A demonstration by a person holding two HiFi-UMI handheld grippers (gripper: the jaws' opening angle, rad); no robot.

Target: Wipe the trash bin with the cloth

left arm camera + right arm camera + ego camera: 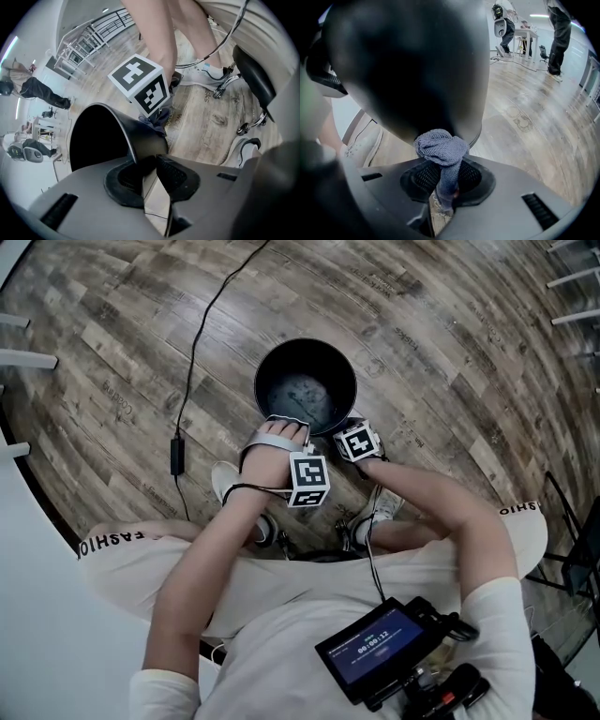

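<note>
Head view: we look down at a round black trash bin (306,362). It stands upright on the grey-brown wooden plank floor (103,343), just in front of the person's white shoes (223,479).
Left tongs (154,161): in the left gripper view we see them pinched narrow on the near rim of the bin. One pad is inside the bin and one is outside.
Right tongs (447,180): in the right gripper view we see them closed on a bunched blue-grey knitted cloth (440,147).
Cloth: its bunched top touches the outside wall of the bin, on the person's side.
Both tongs: we see them close together at the near edge of the bin, the left ones at the rim and the right ones just beside them.
Cable: a thin black cable (192,362) lies on the floor to the left of the bin.
</note>
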